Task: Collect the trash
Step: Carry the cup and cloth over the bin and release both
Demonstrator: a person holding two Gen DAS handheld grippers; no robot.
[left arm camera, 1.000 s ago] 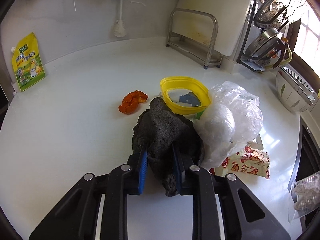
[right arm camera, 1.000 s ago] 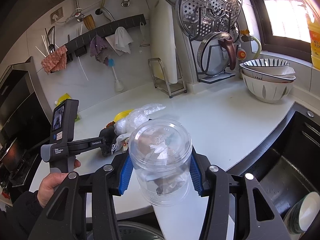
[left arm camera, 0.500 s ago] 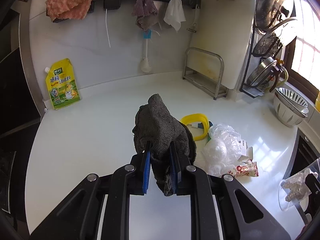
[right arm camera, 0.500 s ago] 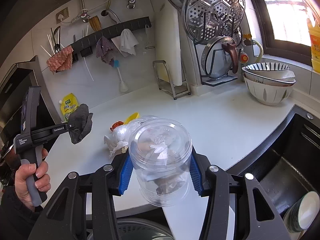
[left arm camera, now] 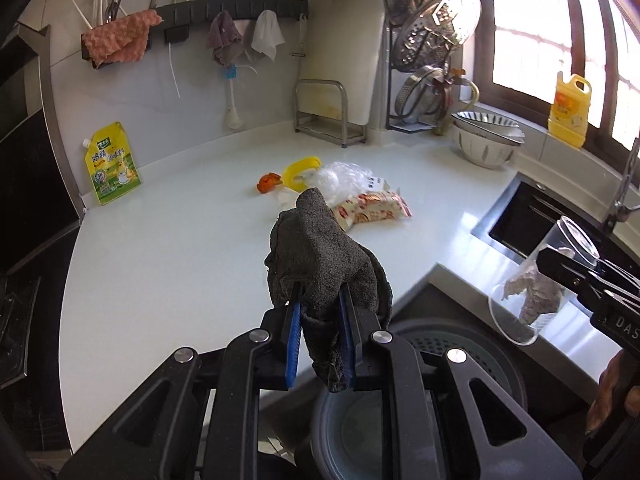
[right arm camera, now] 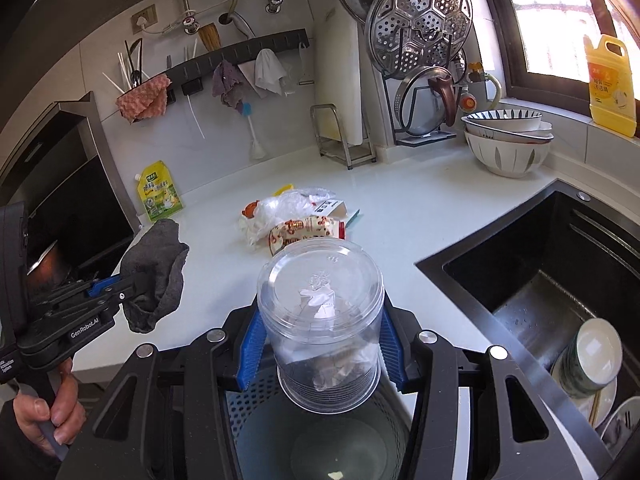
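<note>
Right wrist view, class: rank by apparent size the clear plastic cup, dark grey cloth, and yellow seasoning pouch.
1. Clear plastic cup, though nearest the camera.
2. Dark grey cloth.
3. Yellow seasoning pouch, farthest away, so true sizes stay unsure.

"GenRobot.AI" is printed in white on the black body of the left gripper (right arm camera: pixel 138 290). The letters "DAS" show on the black right gripper (left arm camera: pixel 576 276). Print on the yellow stand-up pouch (right arm camera: pixel 159 191) and yellow detergent bottle (right arm camera: pixel 610 84) is illegible.

Gray rag (left arm camera: pixel 320 256) in hand-held gripper (left arm camera: pixel 320 332)
</note>
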